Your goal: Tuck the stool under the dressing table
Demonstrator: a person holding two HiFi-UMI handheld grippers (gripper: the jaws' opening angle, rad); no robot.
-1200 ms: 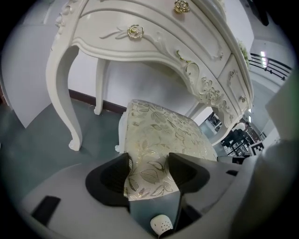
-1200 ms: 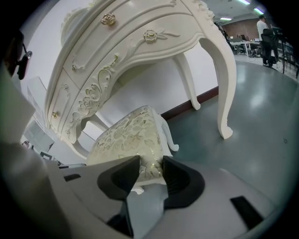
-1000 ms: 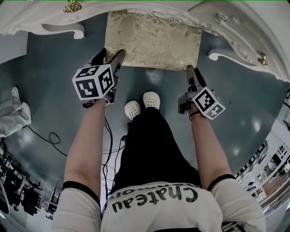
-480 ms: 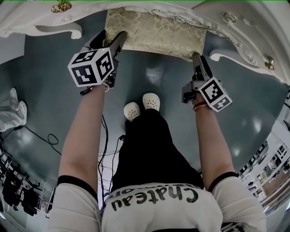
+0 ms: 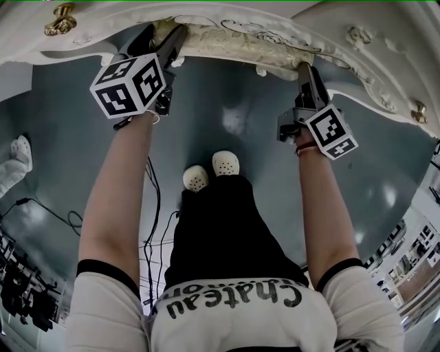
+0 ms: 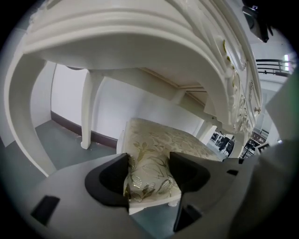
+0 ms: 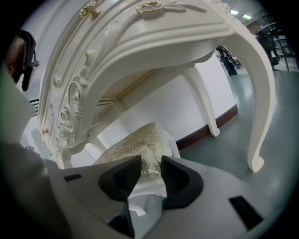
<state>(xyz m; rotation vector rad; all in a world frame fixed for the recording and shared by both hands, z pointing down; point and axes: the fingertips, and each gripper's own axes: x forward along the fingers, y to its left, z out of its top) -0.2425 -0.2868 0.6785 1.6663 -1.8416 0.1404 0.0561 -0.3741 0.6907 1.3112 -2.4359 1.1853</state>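
Gripping the stool [image 6: 154, 149] at its two near corners, both grippers reach toward 12 o'clock in the head view. Left gripper [image 6: 148, 170], at 11 o'clock: jaws wide, cushion filling the gap. Right gripper [image 7: 150, 169], at 1 o'clock: jaws have just been closing, now narrower, on the other corner. Stool sits almost wholly beneath the dressing table [image 5: 275, 17]; only a cushion strip shows at its front edge.

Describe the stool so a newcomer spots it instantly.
Find the big white carved dressing table over the grey-blue floor. The stool sits in its knee space, mostly under the top. It alone has a pale gold, leaf-patterned cushion; the table legs beside it are plain white.
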